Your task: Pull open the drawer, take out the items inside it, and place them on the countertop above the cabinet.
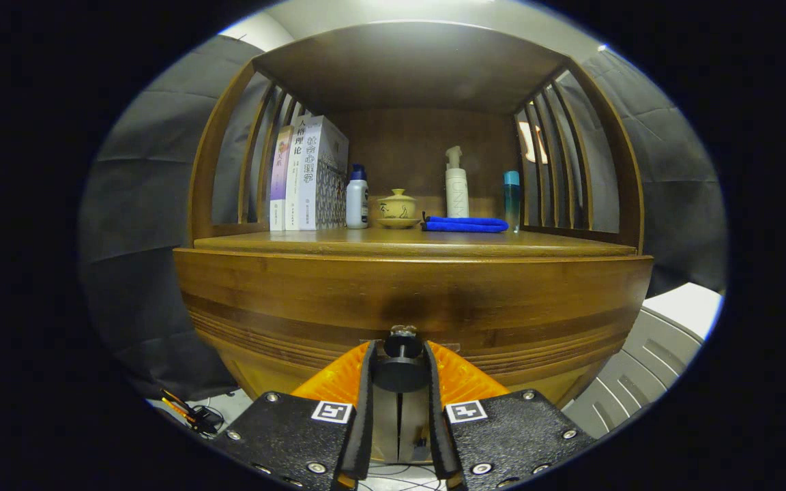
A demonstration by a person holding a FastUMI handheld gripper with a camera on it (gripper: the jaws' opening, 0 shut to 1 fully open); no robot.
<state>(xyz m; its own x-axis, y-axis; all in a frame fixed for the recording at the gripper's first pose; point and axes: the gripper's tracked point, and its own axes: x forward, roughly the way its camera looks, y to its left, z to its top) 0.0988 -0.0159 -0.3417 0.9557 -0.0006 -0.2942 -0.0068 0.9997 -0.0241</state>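
Wooden drawer [406, 300] front shut; tool [401, 354] clenched on its knob [402, 372].

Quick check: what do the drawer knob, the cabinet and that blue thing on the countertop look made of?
Knob, clamped by the hand-held gripper: dark matte, metal or plastic, can't tell. Cabinet: varnished wood, visible grain and sheen. Blue thing: soft folded cloth, likely microfibre.

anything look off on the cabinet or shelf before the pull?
Nothing stands out. The books, white bottle, lidded cup, pump bottle and teal bottle stand upright on the countertop; the blue cloth lies folded. The hand-held gripper has its fingers around the drawer knob.
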